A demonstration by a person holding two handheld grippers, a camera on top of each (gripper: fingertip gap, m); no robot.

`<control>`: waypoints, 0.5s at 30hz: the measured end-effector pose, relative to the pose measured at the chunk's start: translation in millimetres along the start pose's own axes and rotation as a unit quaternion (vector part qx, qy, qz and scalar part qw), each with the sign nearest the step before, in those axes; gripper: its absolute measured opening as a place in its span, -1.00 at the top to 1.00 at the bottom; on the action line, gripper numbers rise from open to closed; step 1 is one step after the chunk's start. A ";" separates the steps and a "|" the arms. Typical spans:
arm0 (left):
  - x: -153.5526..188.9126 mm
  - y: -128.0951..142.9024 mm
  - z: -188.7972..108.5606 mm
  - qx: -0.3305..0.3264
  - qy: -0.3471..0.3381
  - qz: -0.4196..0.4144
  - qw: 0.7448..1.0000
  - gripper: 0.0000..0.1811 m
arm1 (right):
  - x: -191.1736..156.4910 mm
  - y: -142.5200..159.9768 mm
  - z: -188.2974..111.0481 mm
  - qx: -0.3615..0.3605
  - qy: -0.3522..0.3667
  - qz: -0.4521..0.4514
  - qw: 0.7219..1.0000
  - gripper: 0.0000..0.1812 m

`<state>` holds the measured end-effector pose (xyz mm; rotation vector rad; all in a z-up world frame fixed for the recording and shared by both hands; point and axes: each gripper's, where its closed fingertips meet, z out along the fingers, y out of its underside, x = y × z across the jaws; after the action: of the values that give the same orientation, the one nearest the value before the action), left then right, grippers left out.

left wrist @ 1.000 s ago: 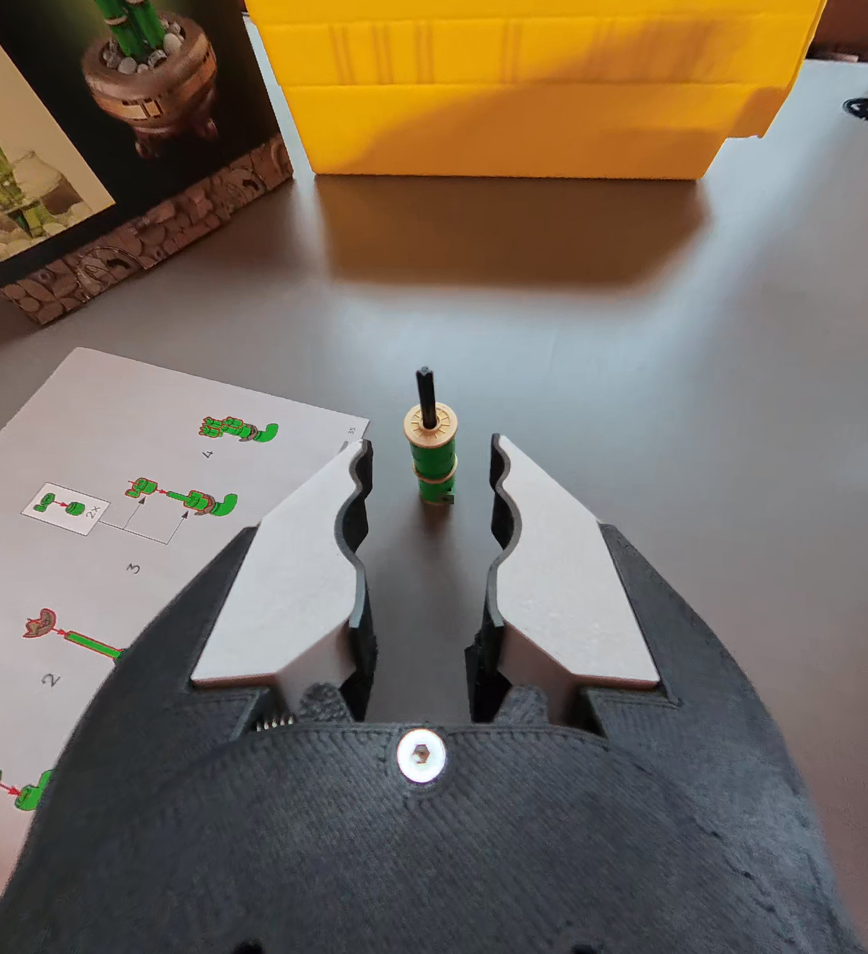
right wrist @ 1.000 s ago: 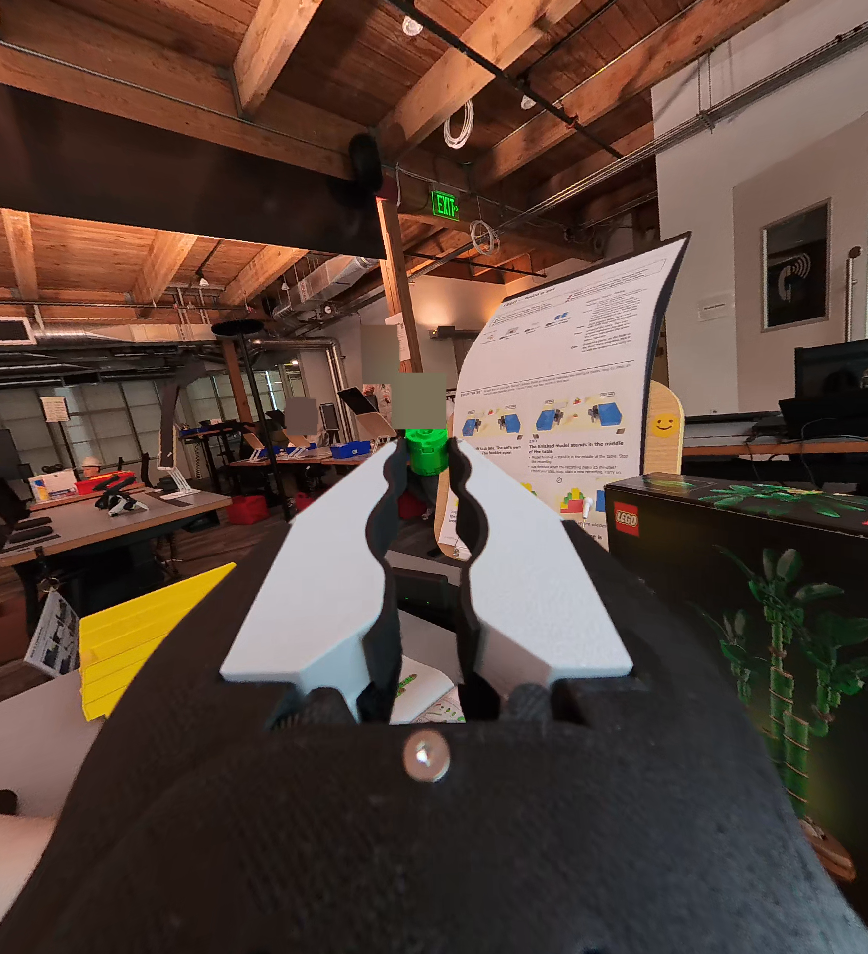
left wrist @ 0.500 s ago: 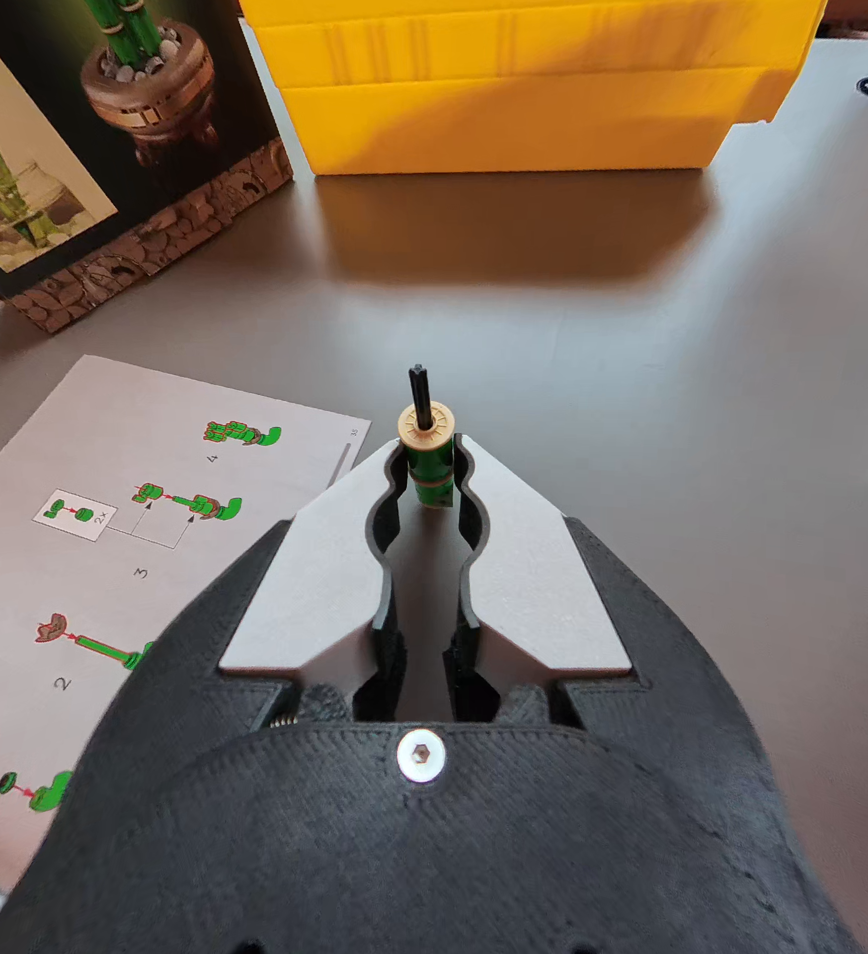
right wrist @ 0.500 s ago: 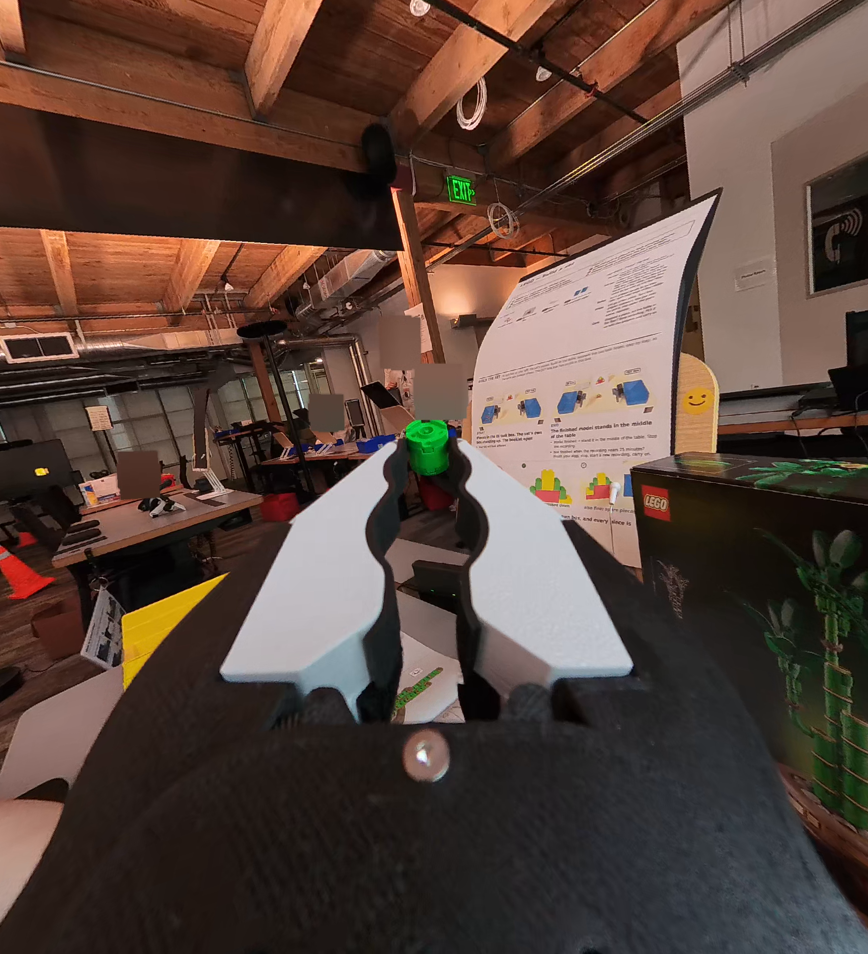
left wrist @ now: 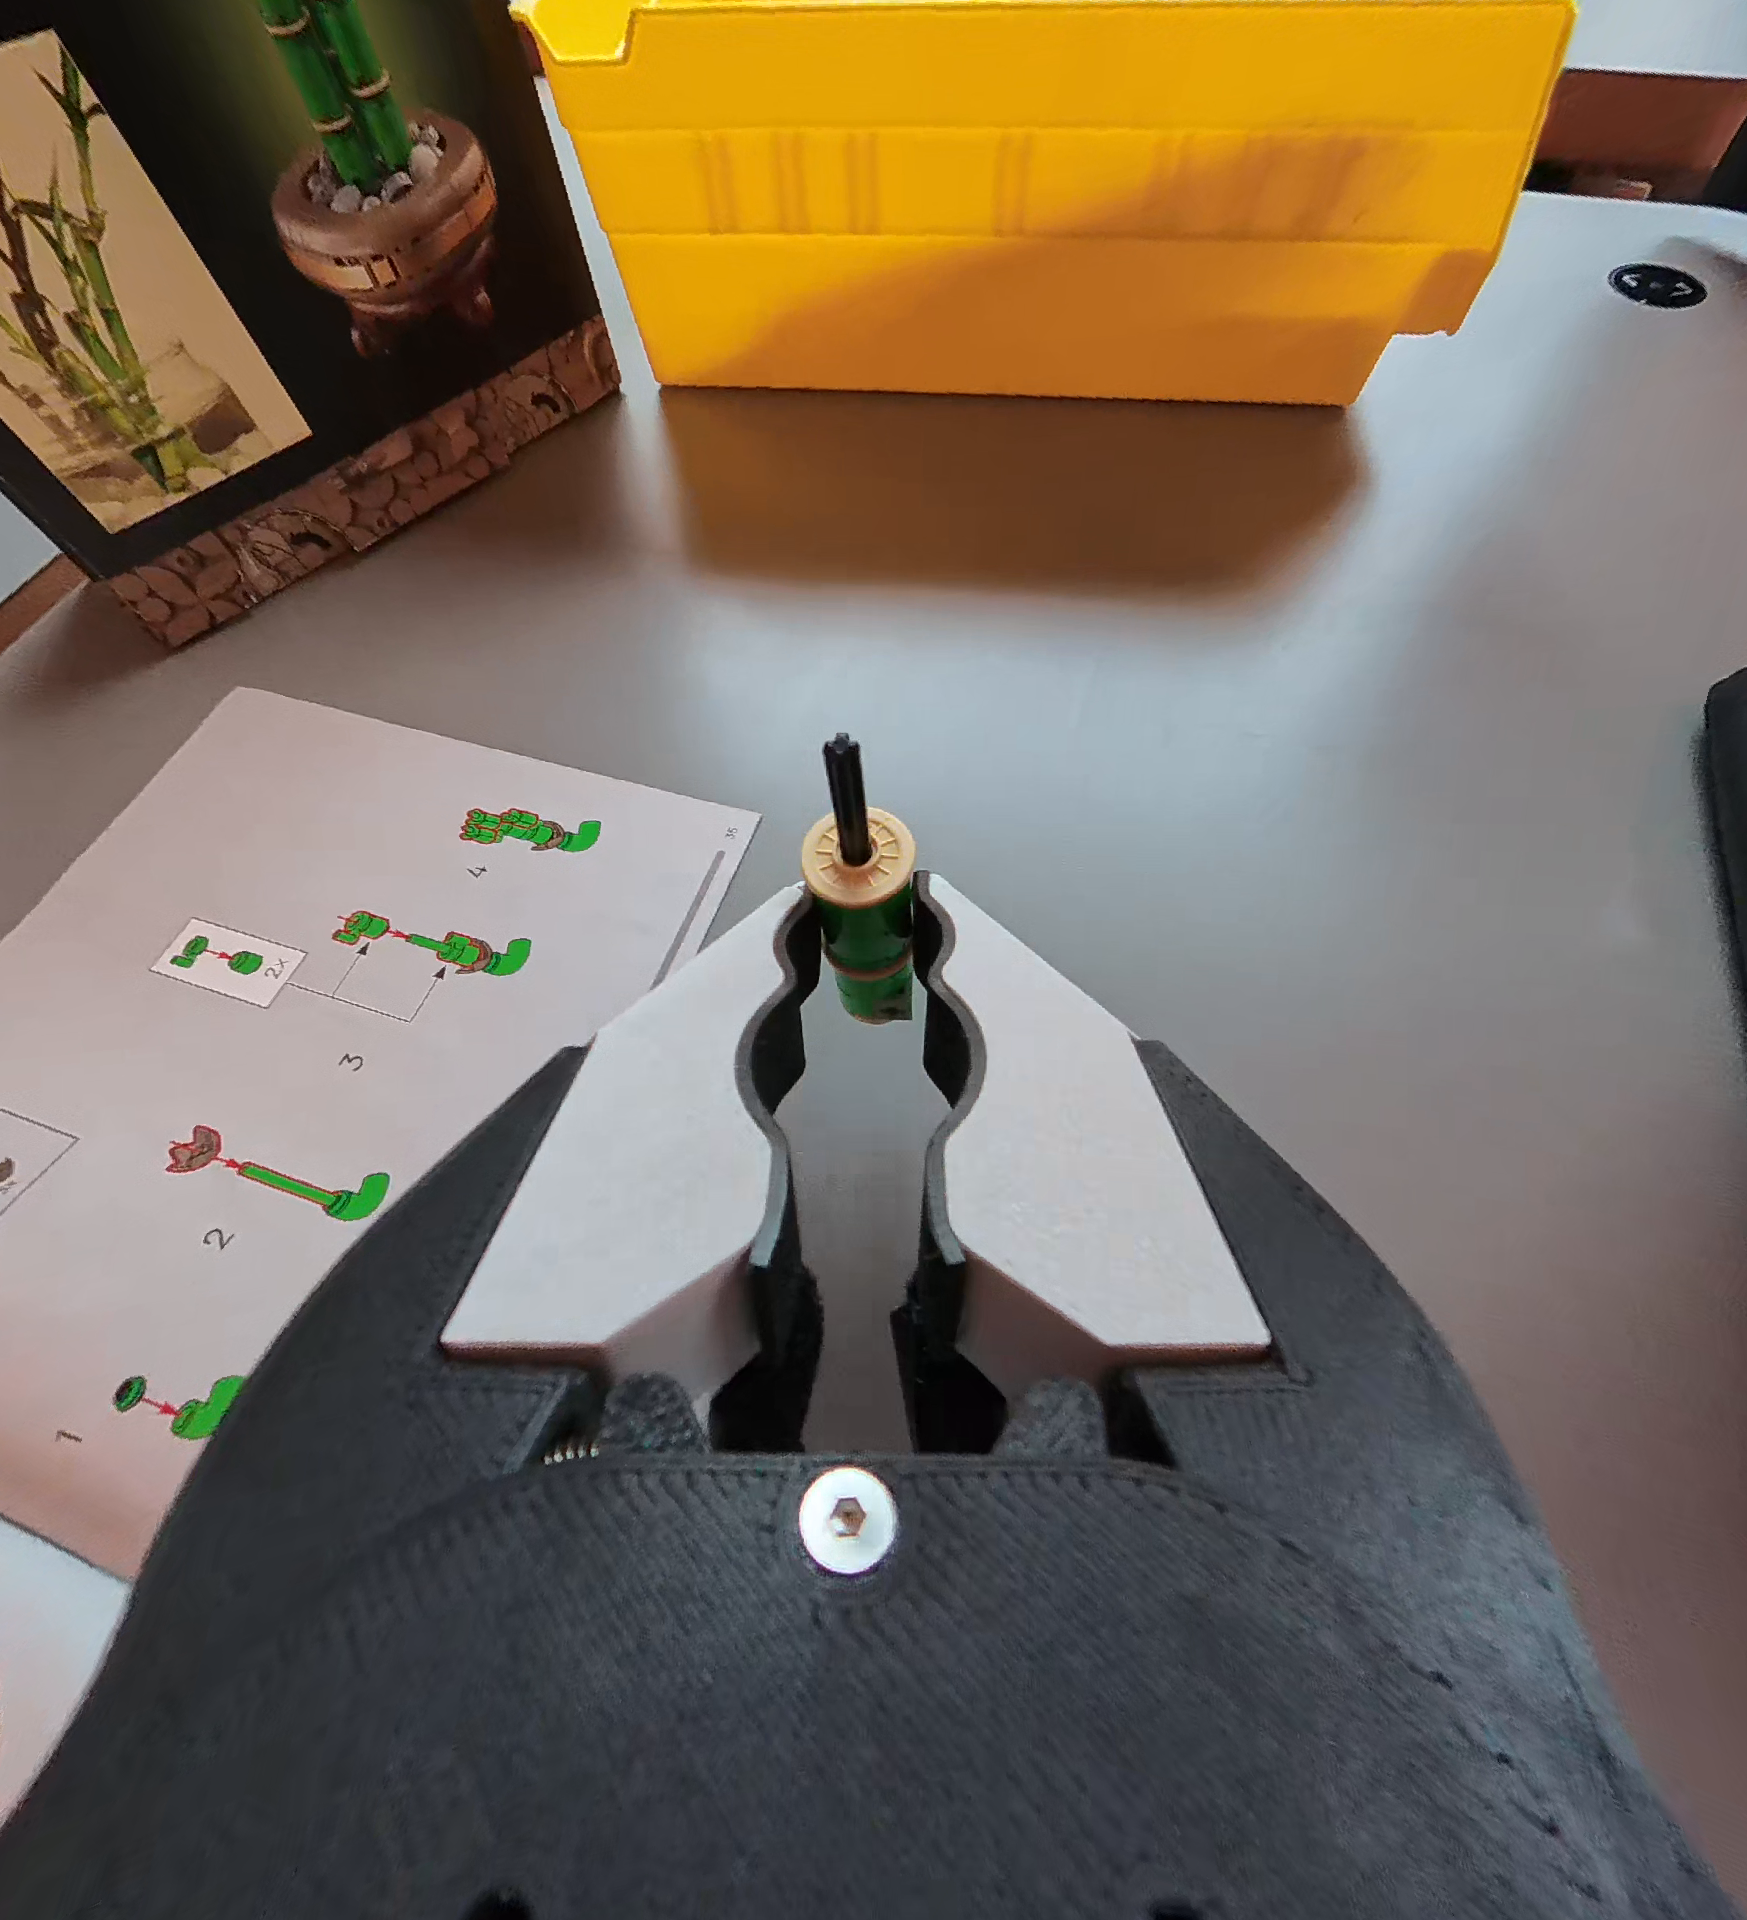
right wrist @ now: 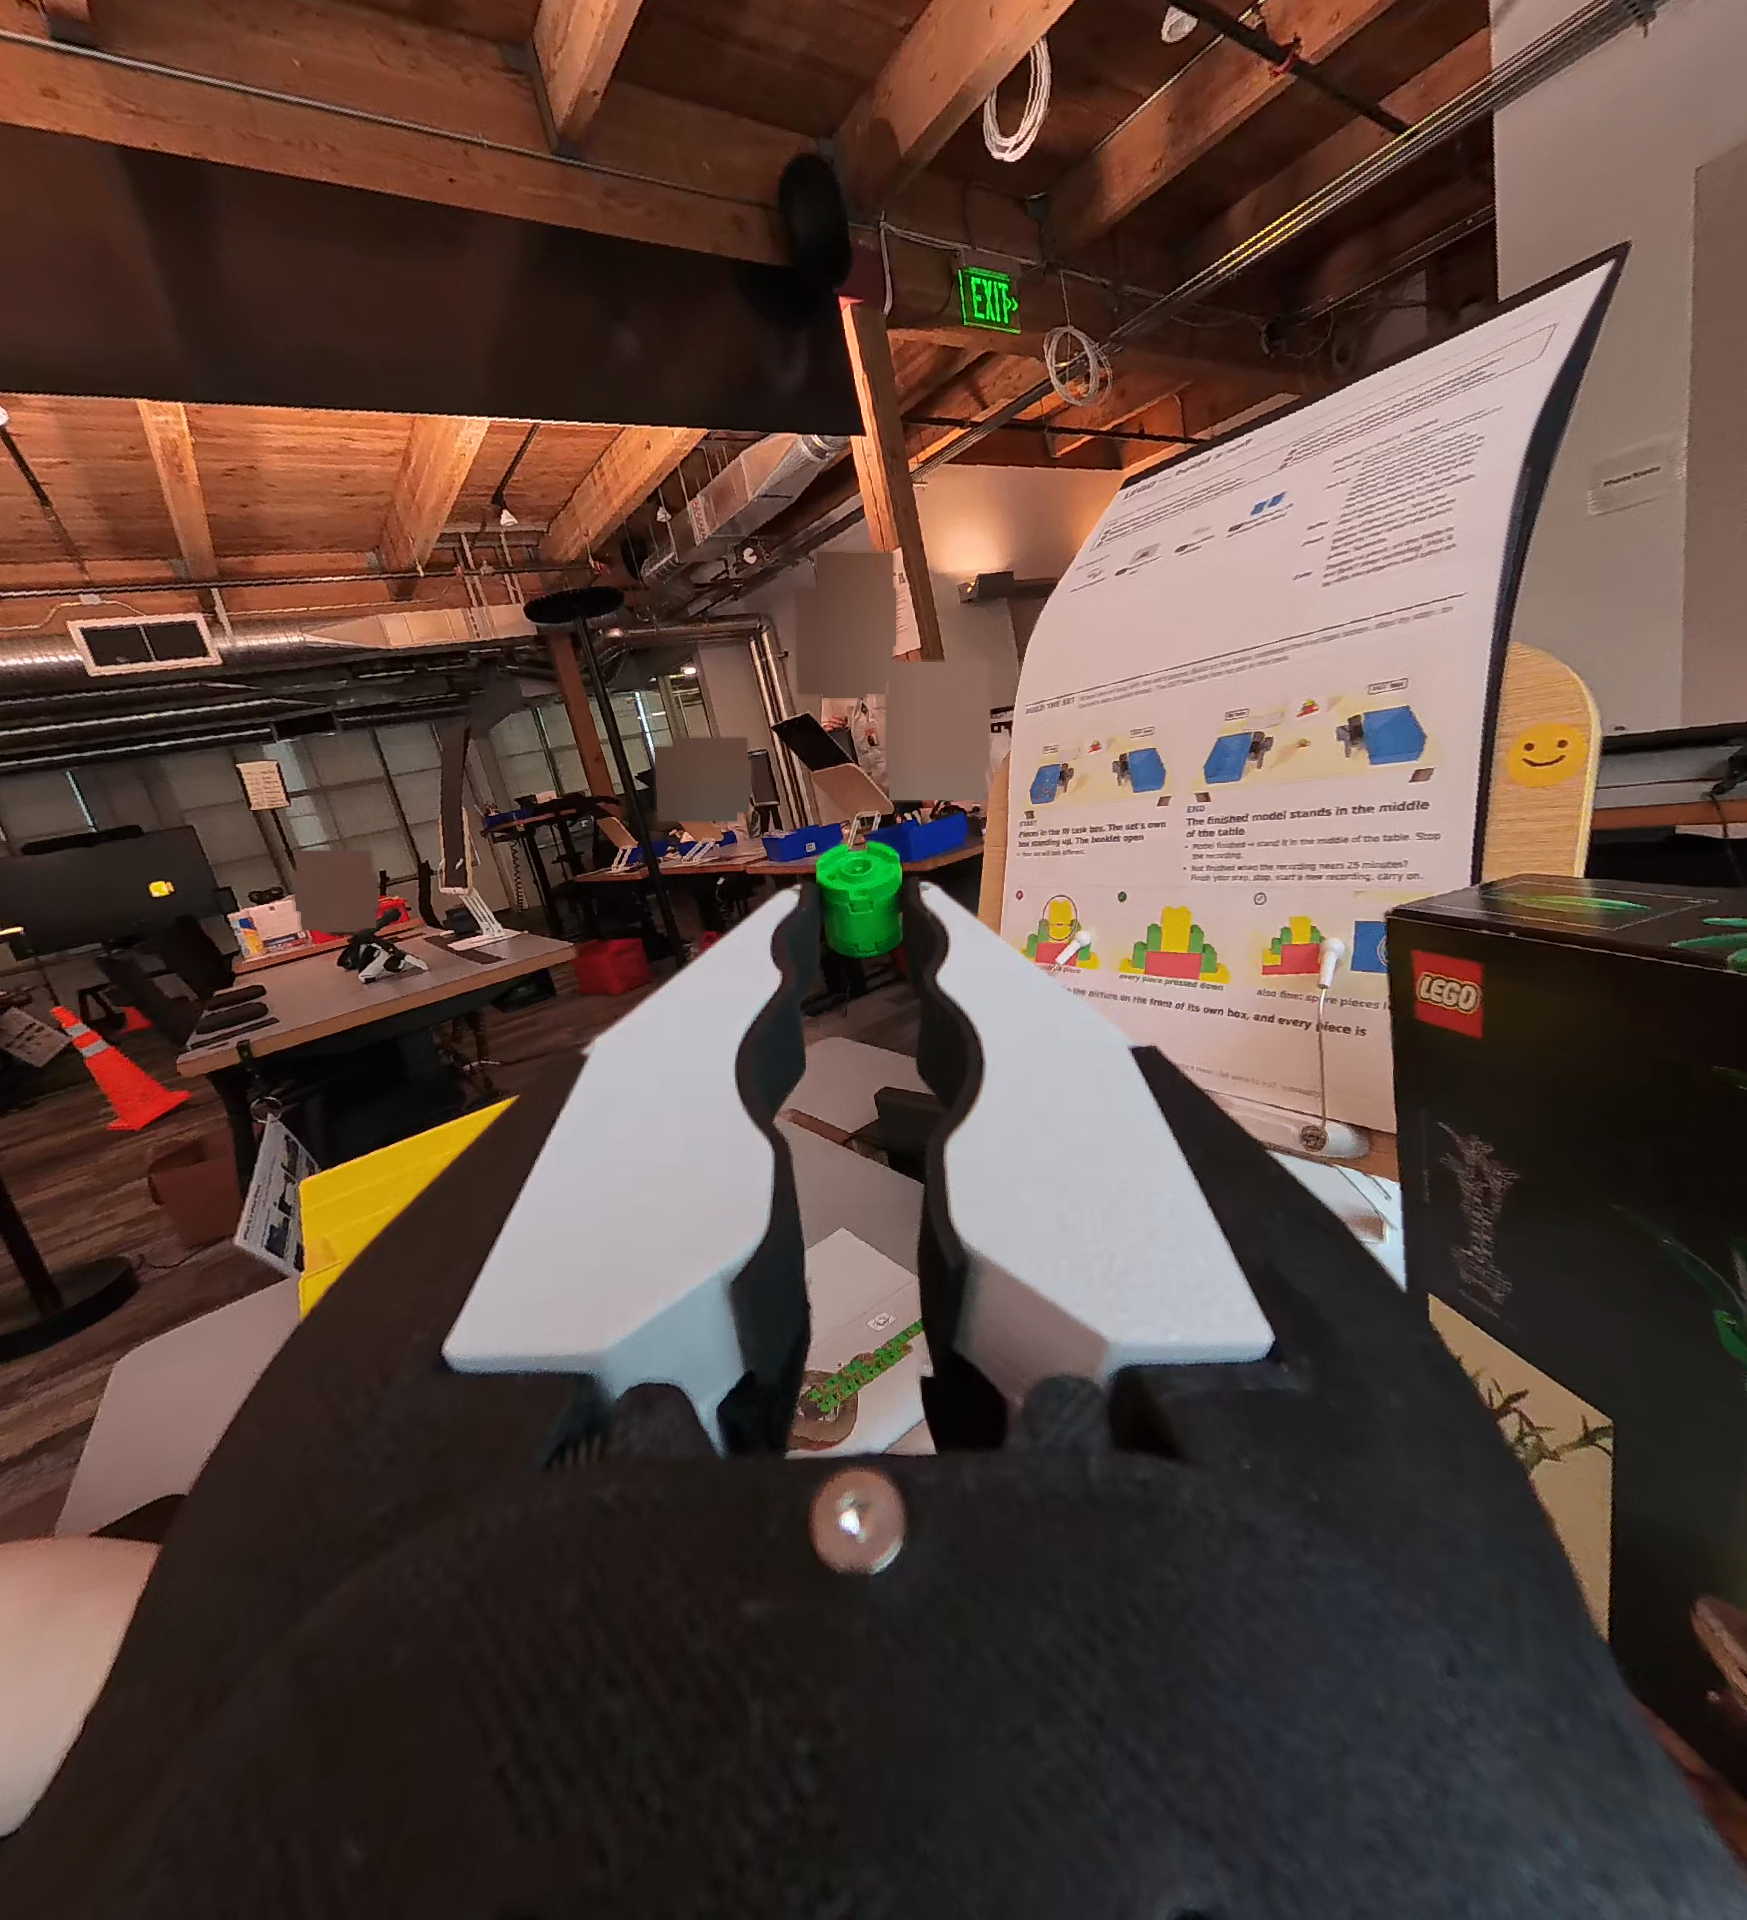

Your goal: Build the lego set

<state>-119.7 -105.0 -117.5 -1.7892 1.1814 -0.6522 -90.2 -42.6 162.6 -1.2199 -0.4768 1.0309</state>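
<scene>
My left gripper [left wrist: 861,920] is shut on a bamboo stalk piece [left wrist: 861,935]: green round sections with tan rings, a tan cap and a black axle [left wrist: 843,795] sticking up from the top. It is held upright above the grey table [left wrist: 1264,831]. My right gripper [right wrist: 858,914] is shut on a bright green round brick [right wrist: 856,899] at its fingertips, held up in the air and pointed out into the room.
A yellow bin [left wrist: 1035,197] stands at the back of the table. The set's box [left wrist: 204,291] stands at the back left and shows at the right in the right wrist view [right wrist: 1617,1195]. The open instruction booklet [left wrist: 277,1039] lies at the left. A propped-up instruction sheet [right wrist: 1284,779] stands behind. My hands' fingertips stand some 30 centimetres from each other.
My left gripper moved forward around the stalk piece, closed on it and lifted it off the table. My right gripper kept hold of the green brick and swung slightly to the left.
</scene>
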 end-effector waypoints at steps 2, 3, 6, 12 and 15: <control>1.1 -2.4 -5.6 0.000 0.001 0.002 1.000 0.83 | -2.3 3.7 3.8 -0.007 -0.003 -0.001 1.000 0.84; 1.6 -4.1 -8.1 0.001 0.002 0.001 1.000 0.83 | -3.6 5.4 5.9 -0.010 -0.005 -0.002 1.000 0.84; 4.2 -10.3 -14.5 0.005 0.014 -0.012 1.000 0.83 | -7.9 10.6 11.6 -0.019 -0.009 -0.005 1.000 0.85; 6.2 -22.6 -28.8 0.015 0.027 -0.025 0.999 0.83 | -18.6 19.5 21.9 -0.037 -0.021 -0.014 0.999 0.84; 6.5 -28.7 -36.2 0.023 0.029 -0.033 0.999 0.83 | -24.0 23.4 26.0 -0.046 -0.029 -0.016 0.998 0.84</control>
<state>-132.6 -119.6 -75.2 -1.7873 1.1400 -0.7697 -131.3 -49.1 154.5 -1.2621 -0.5931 1.0295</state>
